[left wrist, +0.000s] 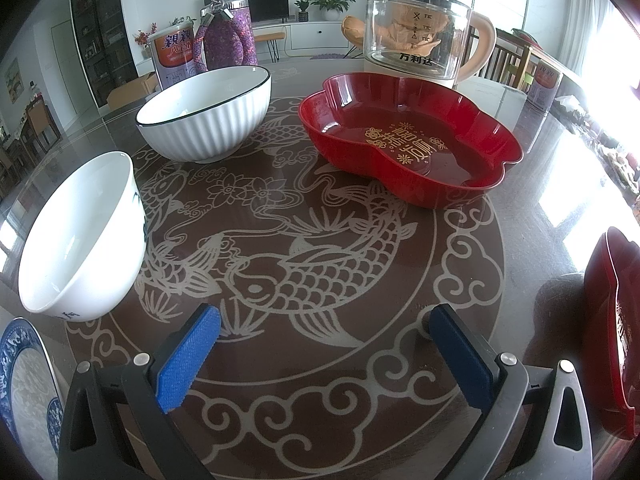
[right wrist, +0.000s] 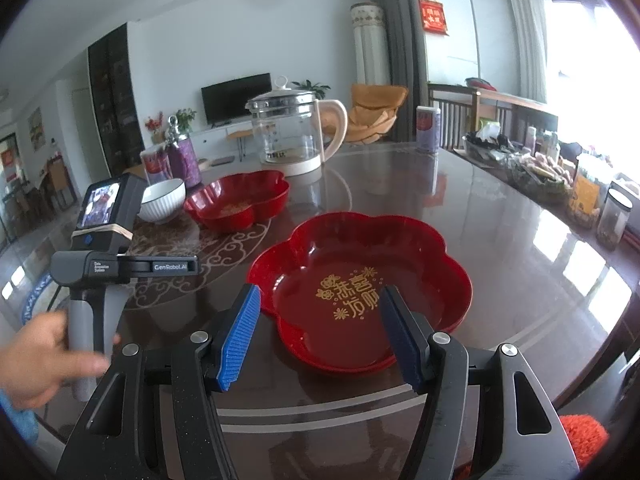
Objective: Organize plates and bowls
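Note:
My left gripper [left wrist: 324, 320] is open and empty above the patterned table centre. Ahead of it stand a ribbed white bowl with a dark rim [left wrist: 208, 114], a plain white bowl [left wrist: 80, 236] at the left, and a red flower-shaped plate [left wrist: 412, 136] at the right. A blue-and-white plate [left wrist: 24, 392] lies at the lower left edge. My right gripper [right wrist: 320, 300] is open and empty just above the near rim of a second red flower-shaped plate [right wrist: 360, 292], which also shows at the right edge of the left wrist view [left wrist: 612, 332]. The far red plate [right wrist: 238, 200] and the ribbed bowl [right wrist: 162, 200] show beyond.
A glass kettle [left wrist: 420, 28] on a cream base, a purple glitter bottle [left wrist: 226, 36] and a can [left wrist: 172, 56] stand at the back of the table. Another can [right wrist: 428, 130], jars and food bags [right wrist: 560, 176] line the right side. The left hand-held device [right wrist: 108, 240] is at left.

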A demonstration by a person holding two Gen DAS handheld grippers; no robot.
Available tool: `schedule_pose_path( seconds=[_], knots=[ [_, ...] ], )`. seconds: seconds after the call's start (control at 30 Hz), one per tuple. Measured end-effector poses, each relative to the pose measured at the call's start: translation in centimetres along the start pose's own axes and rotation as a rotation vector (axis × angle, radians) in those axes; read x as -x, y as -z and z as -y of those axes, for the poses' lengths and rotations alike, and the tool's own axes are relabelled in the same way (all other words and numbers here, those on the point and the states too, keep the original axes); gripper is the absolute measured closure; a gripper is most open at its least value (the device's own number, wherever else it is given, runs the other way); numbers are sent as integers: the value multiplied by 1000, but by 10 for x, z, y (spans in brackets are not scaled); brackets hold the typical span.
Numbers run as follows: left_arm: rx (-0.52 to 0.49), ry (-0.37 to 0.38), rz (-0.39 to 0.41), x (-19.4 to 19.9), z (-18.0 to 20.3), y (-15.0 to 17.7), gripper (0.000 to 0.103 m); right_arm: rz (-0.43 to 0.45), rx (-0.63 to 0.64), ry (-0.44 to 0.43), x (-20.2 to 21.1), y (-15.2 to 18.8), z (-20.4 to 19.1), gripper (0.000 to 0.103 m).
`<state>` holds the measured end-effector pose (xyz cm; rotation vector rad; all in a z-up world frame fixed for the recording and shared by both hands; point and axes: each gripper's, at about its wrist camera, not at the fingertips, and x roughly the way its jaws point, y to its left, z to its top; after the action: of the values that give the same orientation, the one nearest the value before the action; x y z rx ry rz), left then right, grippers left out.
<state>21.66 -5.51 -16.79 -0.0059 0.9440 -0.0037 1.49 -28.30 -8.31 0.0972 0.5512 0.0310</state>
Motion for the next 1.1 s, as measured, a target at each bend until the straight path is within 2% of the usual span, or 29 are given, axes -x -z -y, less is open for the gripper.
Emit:
schedule_pose_path(
  seconds=[0.23, 0.37, 0.47, 0.5, 0.57, 0.63, 0.67, 0.77, 0.83, 0.93, 0.97, 1.0, 1.03, 1.07, 1.1],
  knots=[
    [-10, 3, -7, 0, 0, 0, 0, -8, -18, -5, -3, 0, 4, 38],
    [-50, 55, -119, 9, -8, -1, 2, -45, -96, -34, -11, -14, 16, 38],
    [17, 204, -51, 37, -23, -13, 2, -71, -144, -72, -28, -44, 22, 38],
    [37, 227, -36, 41, -26, -21, 2, -86, -162, -93, -39, -59, 23, 38],
    [79, 249, -23, 42, -29, -49, 2, -154, -202, -135, -70, -89, 25, 37],
    [109, 227, -31, 32, -27, -73, 2, -252, -241, -194, -113, -118, 25, 37],
    [122, 208, -38, 24, -26, -85, 5, -291, -243, -212, -134, -130, 22, 37],
    [157, 181, -109, -5, -21, -105, 29, -395, -185, -190, -199, -154, 9, 37],
    [170, 174, -162, -26, -16, -109, 35, -465, -174, -185, -236, -160, 2, 37],
    [161, 152, -193, -48, -10, -110, 46, -504, -179, -167, -273, -160, -4, 38],
    [162, 152, -197, -52, -9, -111, 54, -510, -173, -159, -281, -159, -6, 39],
    [162, 146, -186, -54, -8, -111, 60, -515, -161, -153, -290, -157, -9, 47],
    [159, 141, -168, -54, -8, -112, 66, -522, -152, -155, -296, -157, -10, 62],
    [162, 149, -167, -54, -8, -112, 68, -544, -140, -157, -305, -153, -12, 72],
    [174, 165, -166, -54, -9, -113, 70, -556, -139, -162, -309, -151, -11, 95]
  ],
)
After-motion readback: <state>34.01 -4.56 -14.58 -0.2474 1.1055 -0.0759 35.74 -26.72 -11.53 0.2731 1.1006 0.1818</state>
